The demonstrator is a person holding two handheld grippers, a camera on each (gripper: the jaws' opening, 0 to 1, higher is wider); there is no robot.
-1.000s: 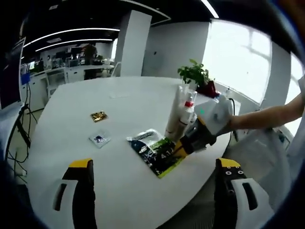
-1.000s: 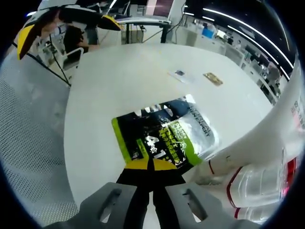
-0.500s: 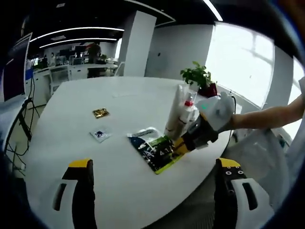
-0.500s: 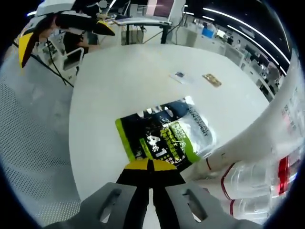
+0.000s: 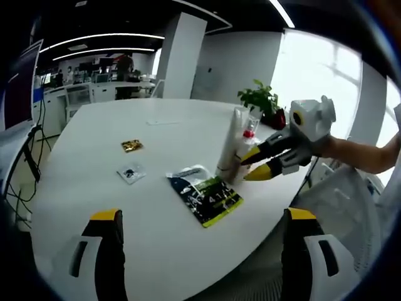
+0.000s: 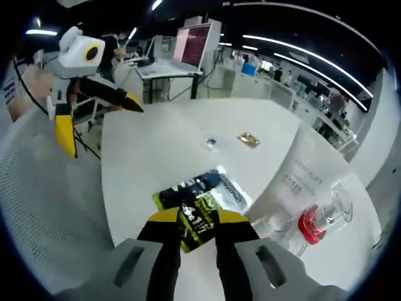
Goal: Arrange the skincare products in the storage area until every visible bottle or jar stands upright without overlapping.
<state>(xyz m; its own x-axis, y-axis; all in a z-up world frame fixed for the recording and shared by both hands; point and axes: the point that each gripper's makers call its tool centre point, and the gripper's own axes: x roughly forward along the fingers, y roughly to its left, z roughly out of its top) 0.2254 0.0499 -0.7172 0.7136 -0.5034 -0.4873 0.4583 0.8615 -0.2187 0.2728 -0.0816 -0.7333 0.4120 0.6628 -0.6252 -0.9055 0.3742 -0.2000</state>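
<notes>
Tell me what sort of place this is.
Probably an open-plan office: a big round white table, rows of desks beneath ceiling strip lights, and a monitor on a stand.

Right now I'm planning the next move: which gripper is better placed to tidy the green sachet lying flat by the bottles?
Right. The right gripper hangs open just beside the white tube and clear bottle, close above the green sachet. The left gripper sits back at the near table edge, open and farther away.
</notes>
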